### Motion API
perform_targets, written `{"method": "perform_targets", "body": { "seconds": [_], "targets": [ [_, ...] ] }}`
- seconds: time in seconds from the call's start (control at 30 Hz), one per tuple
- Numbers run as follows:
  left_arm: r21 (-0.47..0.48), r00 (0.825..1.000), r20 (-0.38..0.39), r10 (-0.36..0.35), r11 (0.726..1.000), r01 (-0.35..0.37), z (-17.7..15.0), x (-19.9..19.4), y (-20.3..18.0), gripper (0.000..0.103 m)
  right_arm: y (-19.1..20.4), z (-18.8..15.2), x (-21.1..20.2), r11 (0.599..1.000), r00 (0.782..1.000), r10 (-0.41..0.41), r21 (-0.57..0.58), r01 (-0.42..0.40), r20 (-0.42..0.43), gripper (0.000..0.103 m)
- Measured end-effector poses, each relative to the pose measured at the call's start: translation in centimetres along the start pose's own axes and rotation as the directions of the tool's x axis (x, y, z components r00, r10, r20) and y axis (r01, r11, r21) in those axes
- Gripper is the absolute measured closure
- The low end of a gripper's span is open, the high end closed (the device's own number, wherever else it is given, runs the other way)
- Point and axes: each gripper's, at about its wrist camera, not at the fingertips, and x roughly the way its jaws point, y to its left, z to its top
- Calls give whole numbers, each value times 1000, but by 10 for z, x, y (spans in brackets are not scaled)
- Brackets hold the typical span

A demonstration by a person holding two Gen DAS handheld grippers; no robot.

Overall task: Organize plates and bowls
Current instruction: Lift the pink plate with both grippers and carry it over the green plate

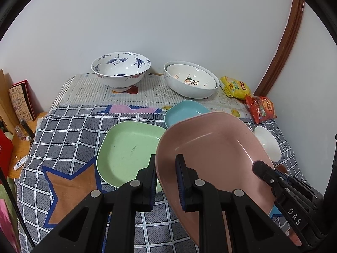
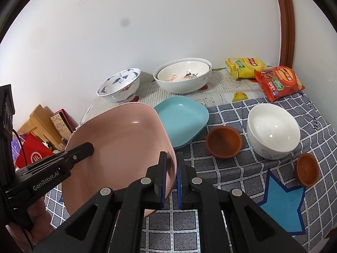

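Observation:
A pink plate [image 1: 212, 147] is held tilted above the table; it also shows in the right wrist view [image 2: 118, 143]. My left gripper [image 1: 166, 179] straddles its left rim with the jaws a little apart, and whether it grips is unclear. My right gripper [image 2: 171, 179] is shut on the plate's right rim. A green plate [image 1: 128, 149] lies flat under the pink plate's left side. A blue plate [image 2: 181, 120] lies behind. A white bowl [image 2: 272, 130] and two brown small bowls [image 2: 223, 141] [image 2: 307, 169] stand to the right.
A blue-patterned bowl [image 1: 121, 69] and two nested white bowls [image 1: 191, 80] stand at the back by the wall. Yellow [image 2: 245, 66] and red [image 2: 278, 82] snack bags lie at the back right. Books and boxes [image 1: 20, 103] sit left of the table.

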Motion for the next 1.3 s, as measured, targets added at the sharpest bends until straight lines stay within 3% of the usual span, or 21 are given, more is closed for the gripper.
{"method": "perform_targets", "body": {
  "seconds": [1.3],
  "targets": [
    [-112, 997, -65, 37, 993, -44, -6, 48, 67, 86, 42, 4, 72, 996, 996, 23, -88, -31, -89, 95]
  ]
}}
